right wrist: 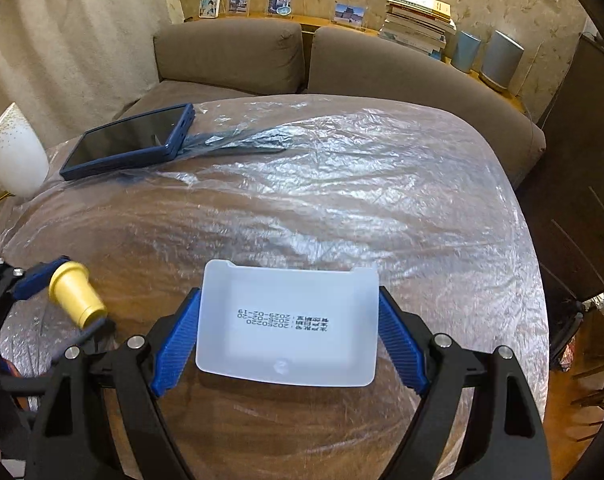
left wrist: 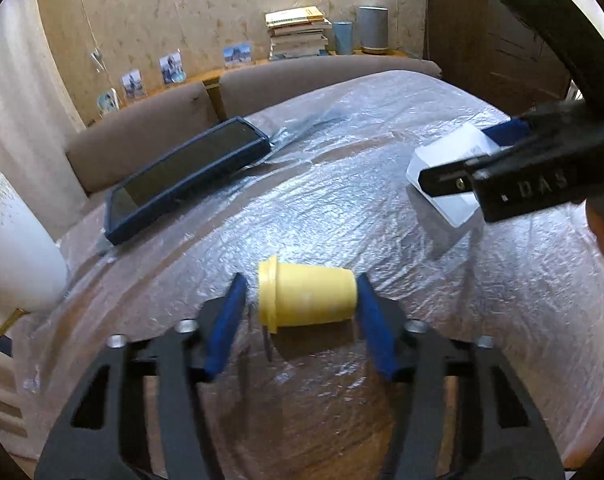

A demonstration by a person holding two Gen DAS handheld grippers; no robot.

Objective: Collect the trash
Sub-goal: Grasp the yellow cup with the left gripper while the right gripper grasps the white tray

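Lying on its side on the plastic-wrapped wooden desk (left wrist: 341, 208), the small yellow plastic cup (left wrist: 307, 295) sits between the blue pads of the left claw (left wrist: 302, 300). Its flanged rim points toward the left pad and its narrow base toward the right pad. The right pad touches the base, while a thin gap shows between the rim and the left pad, so the left claw stands narrow around the cup without a full squeeze on both ends. In the right wrist view the same cup (right wrist: 76, 294) appears at the left edge, with the left claw's blue pad just behind its rim.

The right claw (right wrist: 290, 336) holds a shallow white translucent plastic tray (right wrist: 288, 320) by its two short sides, both ribbed blue pads pressed against it. Printed dates show through the tray's bottom. From the left wrist view the tray (left wrist: 445, 160) hangs over the desk's far right part, well apart from the cup.

A dark-blue cased tablet (left wrist: 186, 176) rests at the desk's far left edge, near a white speckled lampshade (left wrist: 14, 248). A brown sofa (right wrist: 262, 52) stands behind the desk.
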